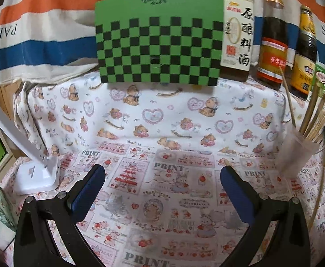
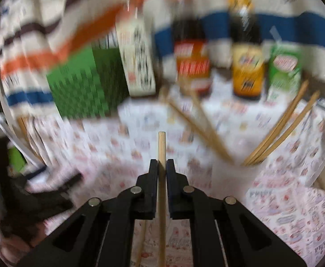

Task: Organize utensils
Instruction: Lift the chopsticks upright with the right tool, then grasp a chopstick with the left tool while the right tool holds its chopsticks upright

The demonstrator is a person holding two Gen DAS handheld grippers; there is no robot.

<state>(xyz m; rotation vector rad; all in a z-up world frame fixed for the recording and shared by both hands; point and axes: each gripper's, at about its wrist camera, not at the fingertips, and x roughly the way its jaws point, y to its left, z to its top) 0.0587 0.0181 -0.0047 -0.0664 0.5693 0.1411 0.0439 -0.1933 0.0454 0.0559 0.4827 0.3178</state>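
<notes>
My left gripper (image 1: pixel 162 173) is open and empty above the printed tablecloth. At the right of the left wrist view a clear plastic cup (image 1: pixel 296 153) holds several wooden chopsticks (image 1: pixel 316 120). One loose chopstick (image 1: pixel 318 200) slants down beside the cup. My right gripper (image 2: pixel 162 162) is shut on a single wooden chopstick (image 2: pixel 161 146), which points forward between the jaws. The right wrist view is blurred by motion. In it the cup (image 2: pixel 231 178) is barely visible, with chopsticks (image 2: pixel 280 129) fanning out of it, just right of the gripper.
A green checkered board (image 1: pixel 158 42) leans at the back. Three sauce bottles (image 1: pixel 271 44) and a green carton (image 1: pixel 322 77) stand at back right. A white lamp base (image 1: pixel 37 175) sits at the left. The left gripper (image 2: pixel 39 191) shows dark at the right wrist view's left.
</notes>
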